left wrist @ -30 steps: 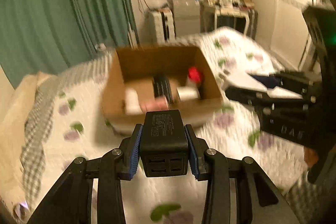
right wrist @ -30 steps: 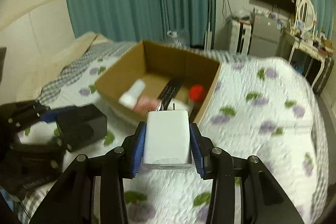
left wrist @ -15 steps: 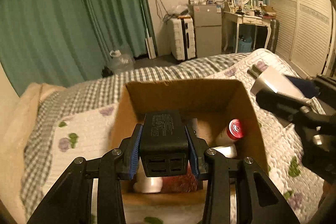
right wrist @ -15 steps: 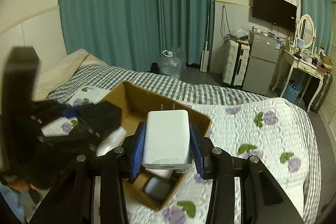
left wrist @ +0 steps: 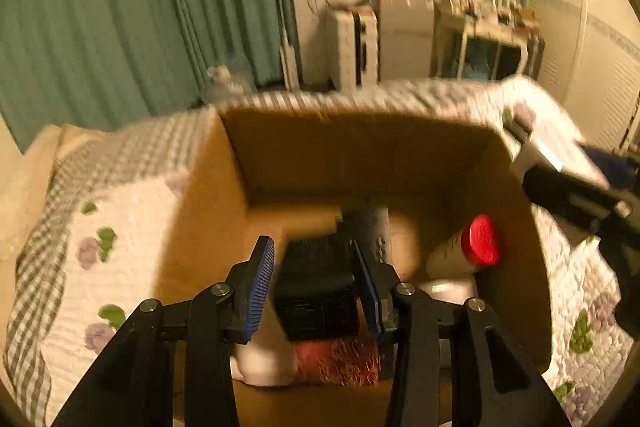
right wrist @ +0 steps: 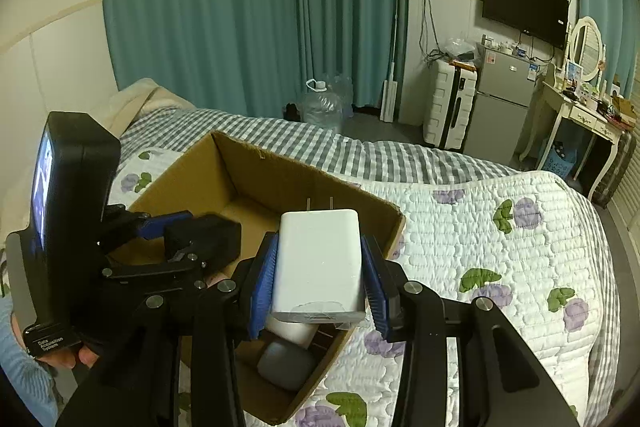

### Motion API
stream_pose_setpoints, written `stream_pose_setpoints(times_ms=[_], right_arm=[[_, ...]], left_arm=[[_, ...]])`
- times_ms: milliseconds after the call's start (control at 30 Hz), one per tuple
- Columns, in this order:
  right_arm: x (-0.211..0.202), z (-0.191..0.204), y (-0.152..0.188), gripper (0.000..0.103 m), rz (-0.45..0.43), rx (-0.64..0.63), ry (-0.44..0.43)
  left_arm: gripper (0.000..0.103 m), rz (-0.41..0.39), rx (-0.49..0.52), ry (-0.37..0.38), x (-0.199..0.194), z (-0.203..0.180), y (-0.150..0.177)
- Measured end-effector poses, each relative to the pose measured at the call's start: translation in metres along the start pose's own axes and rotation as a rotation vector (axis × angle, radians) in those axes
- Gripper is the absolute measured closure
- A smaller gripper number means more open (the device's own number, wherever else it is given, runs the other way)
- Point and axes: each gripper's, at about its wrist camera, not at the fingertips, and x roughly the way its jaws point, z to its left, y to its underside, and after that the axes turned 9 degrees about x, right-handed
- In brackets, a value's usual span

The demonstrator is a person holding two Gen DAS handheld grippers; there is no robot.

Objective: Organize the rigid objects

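My left gripper (left wrist: 314,281) hangs over the open cardboard box (left wrist: 208,227); its jaws have spread and the black charger (left wrist: 318,295) sits loose between them, with a gap at the left pad. In the right wrist view the left gripper (right wrist: 176,239) and black charger (right wrist: 204,237) are above the box (right wrist: 256,171). My right gripper (right wrist: 318,283) is shut on a white plug adapter (right wrist: 318,263), prongs forward, over the box's near right side. It shows at the right edge of the left wrist view (left wrist: 580,187).
Inside the box lie a red-capped bottle (left wrist: 478,241), a dark remote (left wrist: 374,227), a red-brown item (left wrist: 338,363), a white bottle (left wrist: 260,363) and a grey case (right wrist: 286,365). The box sits on a flowered quilt (right wrist: 500,247). Suitcase, fridge and dresser stand beyond the bed.
My left gripper moved lower over the box and opened, loosening the black charger. My right gripper with the white adapter came closer above the box.
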Motion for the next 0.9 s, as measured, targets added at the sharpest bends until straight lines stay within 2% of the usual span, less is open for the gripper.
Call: stream_pose_setpoints(times_ms=[67, 167, 233, 433, 533, 667, 700, 733, 767, 800, 900], right_arm=[[-0.001, 0.0, -0.001, 0.063, -0.001, -0.002, 0.003], [-0.003, 0.002, -0.003, 0.063, 0.001, -0.004, 0.004], [-0.001, 0.003, -0.005, 0.063, 0.004, 0.001, 0.002], [0.026, 0.014, -0.011, 0.063, 0.019, 0.001, -0.004], [0.049, 0.022, -0.01, 0.063, 0.041, 0.006, -0.008], [0.069, 0.025, -0.009, 0.063, 0.035, 0.038, -0.012], [0.071, 0.026, -0.009, 0.058, 0.033, 0.03, -0.01], [0.071, 0.027, -0.01, 0.042, 0.019, 0.022, -0.001], [0.068, 0.027, -0.01, 0.036, -0.008, 0.017, 0.009], [0.064, 0.027, -0.01, 0.033, -0.021, 0.018, 0.007], [0.048, 0.024, -0.014, 0.033, -0.042, 0.031, 0.013]], left_arm=[[0.046, -0.047, -0.004, -0.017, -0.015, 0.005, -0.006], [0.043, -0.09, -0.03, -0.031, -0.036, 0.015, -0.013], [0.038, -0.108, -0.042, -0.053, -0.047, 0.021, -0.014], [0.034, -0.143, -0.086, -0.12, -0.063, 0.04, -0.007], [0.034, -0.147, -0.105, -0.12, -0.061, 0.046, -0.002], [0.034, -0.145, -0.08, -0.119, -0.053, 0.047, 0.003], [0.034, -0.148, -0.078, -0.12, -0.051, 0.048, 0.004], [0.034, -0.15, -0.079, -0.119, -0.05, 0.046, 0.004], [0.034, -0.15, -0.081, -0.118, -0.049, 0.047, 0.004], [0.034, -0.148, -0.081, -0.117, -0.049, 0.047, 0.005], [0.034, -0.152, -0.087, -0.108, -0.055, 0.047, 0.002]])
